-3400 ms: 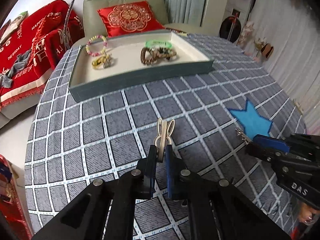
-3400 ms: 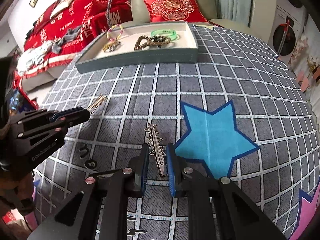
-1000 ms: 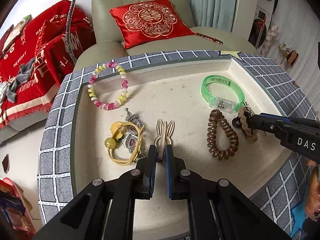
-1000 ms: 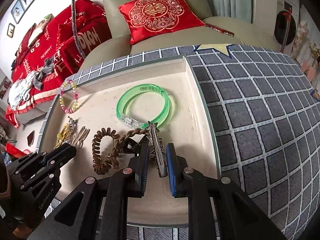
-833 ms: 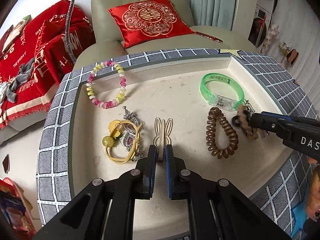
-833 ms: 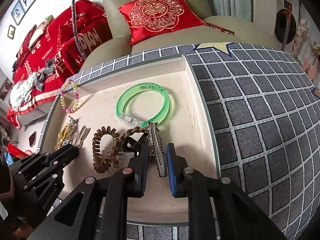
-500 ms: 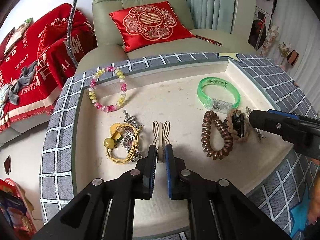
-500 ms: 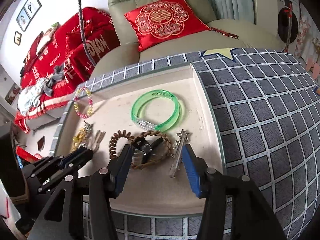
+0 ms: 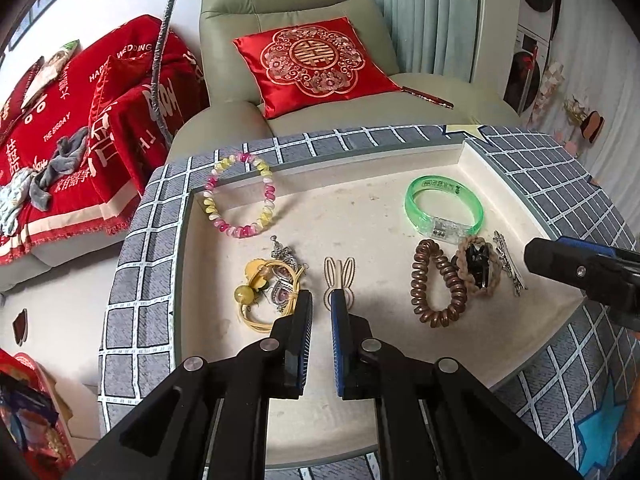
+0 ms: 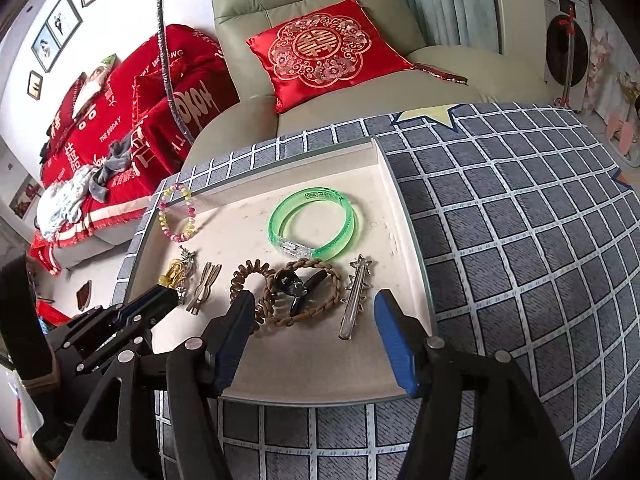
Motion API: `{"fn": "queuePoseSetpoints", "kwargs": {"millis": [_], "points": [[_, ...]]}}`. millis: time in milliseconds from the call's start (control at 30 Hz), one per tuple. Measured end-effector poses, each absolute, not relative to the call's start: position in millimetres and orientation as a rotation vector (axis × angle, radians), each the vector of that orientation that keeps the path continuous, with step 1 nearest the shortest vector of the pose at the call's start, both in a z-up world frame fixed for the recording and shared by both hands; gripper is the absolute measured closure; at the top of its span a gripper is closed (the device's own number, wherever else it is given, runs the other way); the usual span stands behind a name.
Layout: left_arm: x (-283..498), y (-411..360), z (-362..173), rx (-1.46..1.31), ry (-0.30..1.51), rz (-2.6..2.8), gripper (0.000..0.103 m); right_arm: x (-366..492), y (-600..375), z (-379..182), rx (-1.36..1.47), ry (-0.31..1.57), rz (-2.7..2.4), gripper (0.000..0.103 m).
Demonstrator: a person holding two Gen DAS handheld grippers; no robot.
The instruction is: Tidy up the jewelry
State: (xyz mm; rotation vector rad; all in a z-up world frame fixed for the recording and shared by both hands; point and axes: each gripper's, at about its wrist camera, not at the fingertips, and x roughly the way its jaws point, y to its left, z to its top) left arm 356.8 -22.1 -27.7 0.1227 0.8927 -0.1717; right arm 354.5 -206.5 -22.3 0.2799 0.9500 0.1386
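A cream tray (image 9: 360, 432) (image 10: 304, 384) holds the jewelry. The beige rabbit-ear hair clip (image 9: 340, 278) (image 10: 205, 286) lies flat on it, just beyond my left gripper (image 9: 321, 312), whose jaws stand slightly apart and hold nothing. The silver star hair clip (image 10: 354, 298) (image 9: 508, 262) lies near the tray's right wall. My right gripper (image 10: 314, 320) is wide open above the tray's front edge, drawn back from the clip. A green bangle (image 9: 444, 210), brown coil tie (image 9: 438, 282), braided tie with black clip (image 10: 302, 294), bead bracelet (image 9: 240, 196) and yellow-and-silver pieces (image 9: 268, 284) also lie inside.
The tray sits on a grey checked tablecloth (image 10: 520, 240) with star patches. A green armchair with a red cushion (image 9: 316, 60) stands behind the table. A sofa with a red blanket (image 10: 120, 116) is at the left.
Both grippers carried their clips from the tablecloth to the tray. The right gripper opened wide and let go of the silver clip. The left jaws have just parted, leaving the rabbit clip on the tray.
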Motion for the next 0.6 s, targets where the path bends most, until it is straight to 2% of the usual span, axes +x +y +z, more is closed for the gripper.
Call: {"fn": "queuePoseSetpoints", "kwargs": {"millis": [333, 367, 400, 533, 600], "points": [[357, -12, -21, 0.111, 0.885, -0.147, 0.079, 352, -207, -16, 0.289, 0.949, 0.14, 0.037], [357, -11, -20, 0.111, 0.884, -0.14, 0.052, 352, -208, -16, 0.293, 0.949, 0.141, 0.037], [357, -10, -19, 0.11, 0.883, -0.132, 0.0, 352, -208, -16, 0.297, 0.951, 0.142, 0.037], [351, -8, -12, 0.125, 0.82, -0.115, 0.0, 352, -207, -18, 0.305, 0.956, 0.148, 0.036], [351, -8, -10, 0.137, 0.817, -0.116, 0.0, 352, -207, -18, 0.308, 0.956, 0.153, 0.028]]}}
